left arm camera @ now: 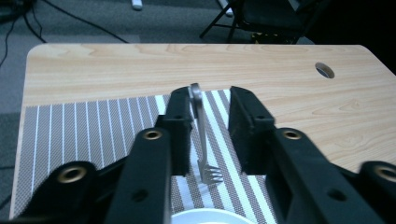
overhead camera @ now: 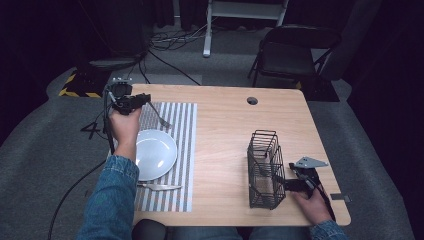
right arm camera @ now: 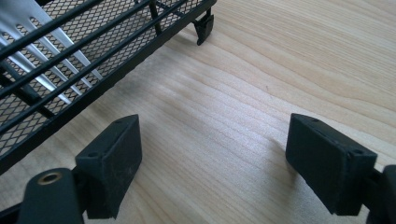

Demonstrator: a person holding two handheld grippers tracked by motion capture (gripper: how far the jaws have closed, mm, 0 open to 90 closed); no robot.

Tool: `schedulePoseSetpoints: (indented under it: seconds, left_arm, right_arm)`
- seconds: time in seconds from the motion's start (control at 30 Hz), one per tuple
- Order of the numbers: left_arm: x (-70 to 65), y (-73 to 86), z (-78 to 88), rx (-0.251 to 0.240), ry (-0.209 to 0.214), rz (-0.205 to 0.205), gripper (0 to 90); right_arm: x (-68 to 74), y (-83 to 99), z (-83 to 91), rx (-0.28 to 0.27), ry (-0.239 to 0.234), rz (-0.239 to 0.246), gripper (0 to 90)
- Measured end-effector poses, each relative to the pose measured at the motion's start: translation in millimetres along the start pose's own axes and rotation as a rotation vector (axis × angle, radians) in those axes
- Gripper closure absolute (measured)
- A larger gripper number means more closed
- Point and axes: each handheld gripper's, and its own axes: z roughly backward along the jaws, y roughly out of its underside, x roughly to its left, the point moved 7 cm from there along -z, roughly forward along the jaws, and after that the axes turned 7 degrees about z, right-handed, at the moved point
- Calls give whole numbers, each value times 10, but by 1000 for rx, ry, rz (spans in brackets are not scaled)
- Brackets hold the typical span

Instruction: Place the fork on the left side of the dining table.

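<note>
A light wooden table (overhead camera: 225, 125) with a round cable hole (overhead camera: 252, 100) near its far edge. A white plate (overhead camera: 156, 154) sits on a grey striped placemat (overhead camera: 182, 150), with a knife (overhead camera: 159, 187) lying just beside the plate's near rim. Beyond the table stands a black folding chair (overhead camera: 292, 52) on grey carpet.

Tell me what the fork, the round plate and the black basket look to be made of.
Slim silver fork: likely polished steel, judging by its grey metallic sheen.
Round white plate: probably glazed ceramic, since its surface shows a soft glare, though it could be plastic.
Black wire basket: seemingly matte-coated metal, with thin rods and fine mesh.
</note>
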Motion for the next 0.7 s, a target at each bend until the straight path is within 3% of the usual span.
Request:
schedulePoseSetpoints:
  seconds: [0.1, 0.3, 0.7]
  left_arm:
    - [74, 21, -5, 10, -16, 26, 601]
    - [187, 63, -17, 27, -53, 39, 500]
    - [461, 171, -42, 55, -87, 80, 473]
  right_arm:
    - [0, 0, 0, 0, 0, 0, 186]
    - [0, 0, 0, 0, 0, 0, 186]
    - [0, 0, 0, 0, 0, 0, 186]
